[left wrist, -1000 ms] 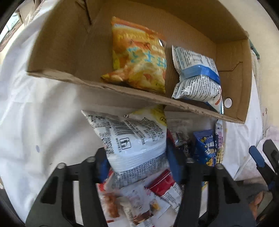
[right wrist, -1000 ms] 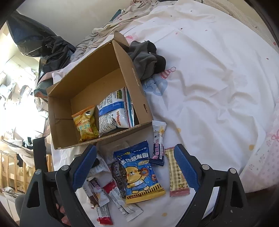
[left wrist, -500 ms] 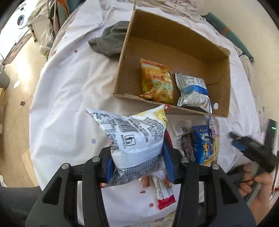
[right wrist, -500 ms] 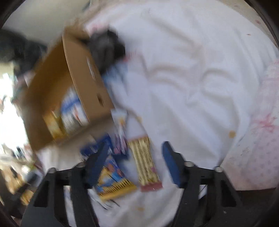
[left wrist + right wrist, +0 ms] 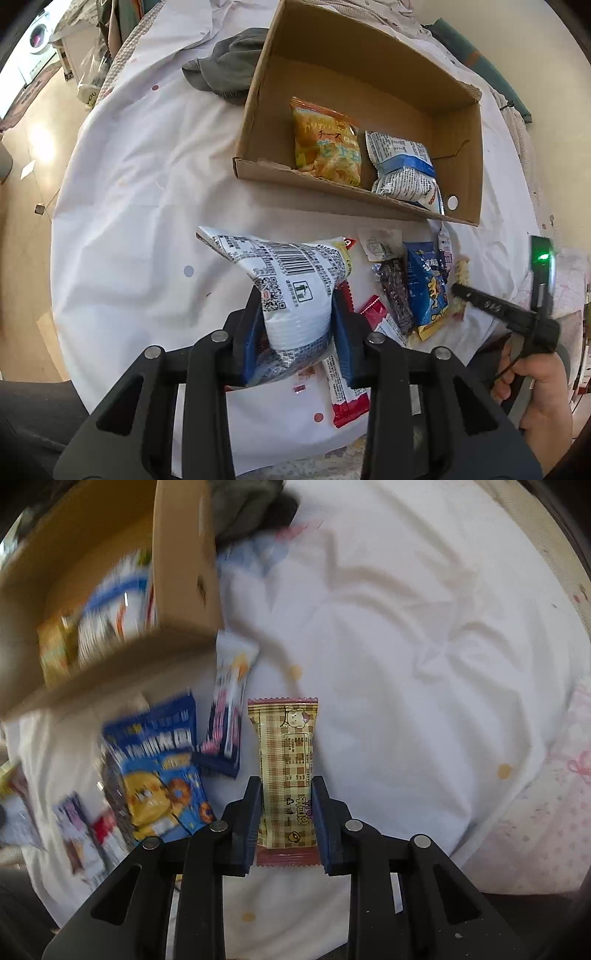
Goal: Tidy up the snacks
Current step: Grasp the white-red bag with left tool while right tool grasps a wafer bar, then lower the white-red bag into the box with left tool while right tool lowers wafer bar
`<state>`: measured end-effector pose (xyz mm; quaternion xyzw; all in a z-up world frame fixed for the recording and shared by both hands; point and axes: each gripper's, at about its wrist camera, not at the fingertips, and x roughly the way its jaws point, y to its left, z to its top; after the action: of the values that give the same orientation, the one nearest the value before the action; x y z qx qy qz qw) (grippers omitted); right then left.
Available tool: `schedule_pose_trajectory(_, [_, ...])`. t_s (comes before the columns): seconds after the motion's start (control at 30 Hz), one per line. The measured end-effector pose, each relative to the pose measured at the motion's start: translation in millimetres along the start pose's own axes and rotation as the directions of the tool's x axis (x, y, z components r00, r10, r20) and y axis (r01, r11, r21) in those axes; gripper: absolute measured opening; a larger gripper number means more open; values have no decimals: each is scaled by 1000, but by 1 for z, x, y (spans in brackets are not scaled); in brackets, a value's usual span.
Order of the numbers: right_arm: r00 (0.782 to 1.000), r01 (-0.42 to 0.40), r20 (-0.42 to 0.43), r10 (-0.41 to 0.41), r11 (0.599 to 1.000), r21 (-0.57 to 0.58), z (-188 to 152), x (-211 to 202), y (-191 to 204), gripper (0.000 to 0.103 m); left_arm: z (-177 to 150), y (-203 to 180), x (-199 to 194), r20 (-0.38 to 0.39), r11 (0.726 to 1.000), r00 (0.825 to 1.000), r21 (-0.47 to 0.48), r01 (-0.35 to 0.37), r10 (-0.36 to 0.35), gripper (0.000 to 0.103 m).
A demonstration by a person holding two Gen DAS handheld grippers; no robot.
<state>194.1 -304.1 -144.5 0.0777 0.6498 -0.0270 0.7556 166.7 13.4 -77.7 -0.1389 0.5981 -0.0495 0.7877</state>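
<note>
Closing on a white crinkly snack bag, the left gripper has its blue pads pressed into the bag's lower half, and the bag stands up clear of the sheet at lower centre of the left view. It looks light, puffed and soft, so I judge the pinch low on the body is sound, though the foil could slide.

The right gripper, pointing down, is narrowing its jaws around a checked yellow wafer bar lying flat on the white bedsheet; the pads sit against its long edges near the lower end. That bar seems slim, fairly stiff and slippery in its wrapper, and likely brittle inside, so a gentle hold across the width suits it.

Further out, a blue cartoon packet and a purple-and-white bar lie just left of the wafer, with red-wrapped pieces below the lifted bag.

Up in the left view's top half sits the cardboard box, holding an orange chip bag and a white-and-blue pouch side by side, with room left over.
</note>
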Motion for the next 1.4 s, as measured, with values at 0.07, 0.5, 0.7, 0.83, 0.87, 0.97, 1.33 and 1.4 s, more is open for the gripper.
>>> schedule_pose_trajectory(0.07, [997, -37, 70, 34, 998, 51, 1, -15, -9, 27, -1, -1, 0, 2, 1000, 1000, 2, -4, 4, 30])
schedule_pose_trajectory(0.5, [787, -449, 502, 359, 891, 66, 6, -104, -23, 27, -15, 3, -30, 142, 999, 989, 23, -37, 34, 30])
schedule_pose_trajectory(0.7, [748, -508, 492, 445, 861, -6, 5, -111, 0, 27, -13, 17, -59, 238, 998, 969, -21, -58, 62, 29])
schedule_pose_trajectory(0.83, [728, -528, 488, 482, 848, -49, 7, -114, 10, 27, -7, 20, -80, 310, 996, 946, -28, -90, 94, 29])
schedule_pose_trajectory(0.87, [722, -534, 486, 492, 843, -59, 6, -116, 12, 27, -6, 20, -83, 321, 996, 943, -28, -88, 92, 29])
schedule_pose_trajectory(0.97, [707, -552, 489, 511, 831, -70, 6, -120, 13, 27, 0, 16, -91, 343, 996, 935, -21, -89, 90, 29])
schedule_pose_trajectory(1.33, [679, -584, 511, 527, 809, -57, 19, -128, 4, 27, 36, -20, -90, 356, 995, 933, 61, -84, 57, 29])
schedule_pose_trajectory(1.4, [683, -577, 518, 515, 815, -50, 25, -128, 4, 27, 43, -28, -88, 362, 993, 931, 84, -87, 51, 29])
